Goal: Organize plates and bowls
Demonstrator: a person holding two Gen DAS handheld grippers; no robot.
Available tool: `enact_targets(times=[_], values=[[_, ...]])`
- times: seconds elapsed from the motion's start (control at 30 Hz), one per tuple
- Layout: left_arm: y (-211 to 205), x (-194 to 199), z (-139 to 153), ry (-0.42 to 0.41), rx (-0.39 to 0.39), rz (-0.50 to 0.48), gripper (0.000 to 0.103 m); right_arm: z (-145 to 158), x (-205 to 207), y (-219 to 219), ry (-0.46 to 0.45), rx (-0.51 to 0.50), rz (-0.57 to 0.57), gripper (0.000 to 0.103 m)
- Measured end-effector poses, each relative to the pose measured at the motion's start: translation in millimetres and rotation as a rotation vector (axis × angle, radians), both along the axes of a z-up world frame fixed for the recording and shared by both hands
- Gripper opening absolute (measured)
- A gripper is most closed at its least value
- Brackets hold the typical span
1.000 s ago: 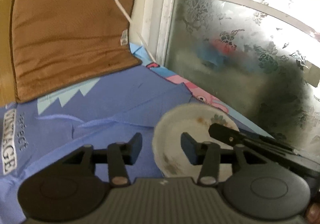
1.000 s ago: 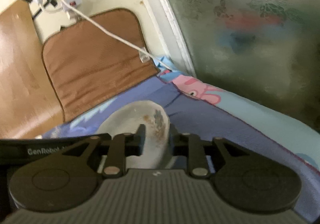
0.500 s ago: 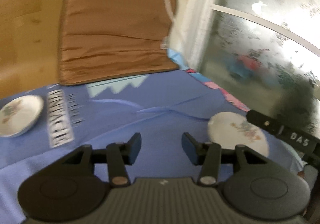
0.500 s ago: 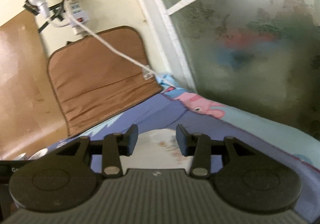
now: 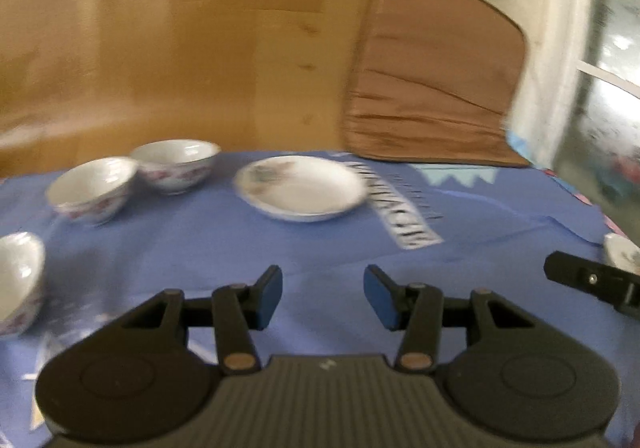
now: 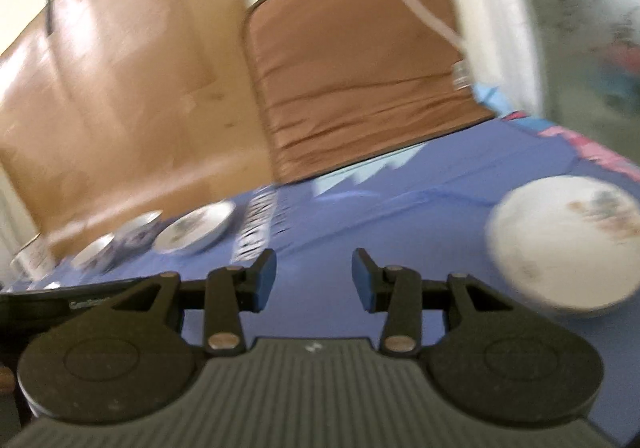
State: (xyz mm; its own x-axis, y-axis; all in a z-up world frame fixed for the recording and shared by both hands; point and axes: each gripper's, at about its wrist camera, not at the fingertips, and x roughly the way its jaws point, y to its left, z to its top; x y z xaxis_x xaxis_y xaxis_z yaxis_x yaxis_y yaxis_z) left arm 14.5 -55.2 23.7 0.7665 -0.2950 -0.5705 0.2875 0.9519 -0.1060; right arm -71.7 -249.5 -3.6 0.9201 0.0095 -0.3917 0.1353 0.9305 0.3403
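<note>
Left gripper (image 5: 323, 296) released, jaws apart, nothing between, over blue cloth (image 5: 320, 248). Beyond it, white plate (image 5: 300, 188) on cloth; two bowls (image 5: 94, 190) touching at far left, third bowl (image 5: 18, 280) at left edge. Right gripper (image 6: 314, 279) released, empty; second plate (image 6: 564, 244) lying just right of it. Brown cushion (image 6: 360, 76) against wall.

Sheet (image 5: 320, 248) is a periwinkle blue with pale blue zigzags and a white label in black letters. The plate (image 5: 304, 188) on it is white with a faint greyish floral smudge. Bowls (image 5: 176, 164) are white with reddish-purple flower prints outside. Cushion (image 5: 436, 76) is plain brown, dark edging. The fingers (image 5: 269, 298) are black with blue pads.
</note>
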Motion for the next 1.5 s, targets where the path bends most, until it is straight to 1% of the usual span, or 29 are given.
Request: enact_targets(times=[0.1,0.17,0.3,0.37,0.47,0.63,0.77,0.9,1.07,1.1,1.2,1.23,1.37,1.4,1.5], values=[[15.5,2.3,-3.7,0.003,-0.031,0.028,0.046,0.4,15.0,20.1,0.01,-0.002,0.049,0.045],[18.3,5.4,-5.7,0.016,-0.057,0.025,0.046,0.4,23.8,32.2,0.004,-0.012,0.069,0.045],[22.2,3.7,-6.6,0.014,-0.09,0.015,0.046,-5.0,32.4,47.7,-0.001,-0.044,0.079,0.045],[25.2,1.6,-6.7,0.012,-0.106,0.014,0.047,-10.1,34.4,50.8,0.013,-0.053,0.077,0.045],[27.5,4.2,-8.4,0.024,-0.124,0.02,0.048,-8.6,29.4,56.0,-0.021,-0.084,0.077,0.045],[31.1,6.3,-9.2,0.04,-0.139,0.034,0.048,-8.5,30.5,63.0,-0.021,-0.126,0.091,0.045],[31.5,6.8,-9.3,0.04,-0.135,0.053,0.049,-9.3,31.9,63.3,-0.011,-0.123,0.096,0.045],[32.0,4.8,-8.5,0.021,-0.115,0.089,0.051,-10.2,33.5,65.6,0.004,-0.127,0.113,0.045],[35.8,0.6,-5.1,-0.031,-0.061,0.179,0.053,-10.1,37.8,70.7,0.034,-0.152,0.12,0.045],[38.9,1.0,-4.8,-0.035,-0.059,0.198,0.053,-9.1,39.1,71.3,0.038,-0.146,0.131,0.045],[48.0,5.6,-5.5,-0.008,-0.081,0.229,0.053,-4.5,44.6,75.1,0.034,-0.126,0.154,0.045],[49.9,6.1,-5.4,-0.007,-0.081,0.236,0.053,-2.1,48.1,78.4,0.028,-0.132,0.16,0.045],[49.4,3.8,-2.8,-0.044,-0.033,0.258,0.054,1.8,62.3,89.7,0.008,-0.144,0.172,0.045],[49.0,4.8,-3.0,-0.039,-0.034,0.254,0.054,0.6,65.3,91.4,0.007,-0.147,0.174,0.045],[47.3,6.3,-3.8,-0.024,-0.033,0.24,0.054,-7.6,73.2,94.3,0.039,-0.143,0.188,0.045]])
